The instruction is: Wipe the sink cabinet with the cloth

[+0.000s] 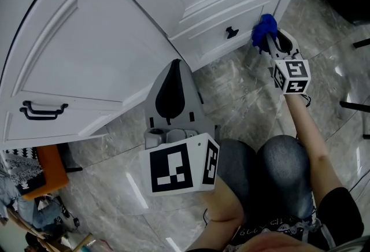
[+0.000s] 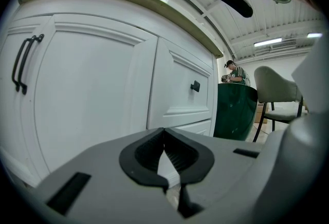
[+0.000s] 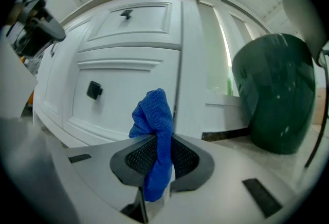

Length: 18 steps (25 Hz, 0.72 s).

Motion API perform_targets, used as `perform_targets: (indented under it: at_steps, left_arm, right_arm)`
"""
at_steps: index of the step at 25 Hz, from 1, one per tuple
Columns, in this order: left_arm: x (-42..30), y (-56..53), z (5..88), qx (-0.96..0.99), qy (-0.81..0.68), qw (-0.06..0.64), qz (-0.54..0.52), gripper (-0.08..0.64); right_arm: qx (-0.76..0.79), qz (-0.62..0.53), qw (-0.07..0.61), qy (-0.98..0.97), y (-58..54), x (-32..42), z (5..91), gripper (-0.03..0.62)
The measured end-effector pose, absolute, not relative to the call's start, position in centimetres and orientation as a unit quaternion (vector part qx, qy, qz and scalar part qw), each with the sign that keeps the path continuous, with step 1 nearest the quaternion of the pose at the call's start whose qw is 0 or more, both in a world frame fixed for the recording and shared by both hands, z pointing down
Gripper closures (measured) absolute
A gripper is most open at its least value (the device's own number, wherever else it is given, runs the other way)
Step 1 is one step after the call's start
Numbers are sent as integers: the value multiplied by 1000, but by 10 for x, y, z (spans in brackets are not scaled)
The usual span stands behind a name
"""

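Near the lower corner of the sink cabinet (image 1: 115, 43), the right tongs (image 3: 156, 138) clamp a bunched blue cloth (image 3: 153, 112), its tuft pointing toward the white panel. Facing a cabinet door, the left tongs (image 2: 164, 134) are pressed together on nothing.

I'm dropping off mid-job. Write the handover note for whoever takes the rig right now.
Right claw: shut on the blue cloth, held near the right end of the sink cabinet's lower drawer; contact unclear.
Left claw: shut, empty, facing the cabinet door.
Done: cloth is in the claw; how much is wiped can't be told.
Left: wipe the cabinet fronts.
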State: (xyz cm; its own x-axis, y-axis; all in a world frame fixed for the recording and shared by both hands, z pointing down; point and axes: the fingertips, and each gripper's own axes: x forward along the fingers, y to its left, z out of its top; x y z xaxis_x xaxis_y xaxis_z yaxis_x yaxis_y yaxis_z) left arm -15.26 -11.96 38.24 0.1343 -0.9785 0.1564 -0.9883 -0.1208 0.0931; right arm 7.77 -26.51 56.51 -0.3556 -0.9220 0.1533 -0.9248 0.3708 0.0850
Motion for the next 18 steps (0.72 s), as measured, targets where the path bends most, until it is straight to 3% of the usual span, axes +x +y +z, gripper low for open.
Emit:
perform_targets:
  at_steps: [3, 12, 18]
  left_arm:
    - [-150, -122, 384, 751, -654, 88, 27, 554]
    - [-145, -129, 389, 755, -649, 92, 30, 554]
    - [-146, -129, 389, 756, -648, 96, 20, 554]
  right_arm:
    - [588, 54, 70, -804, -275, 107, 574, 515]
    - [585, 50, 73, -806, -281, 106, 576, 515]
    - [541, 88, 60, -834, -254, 74, 587, 515]
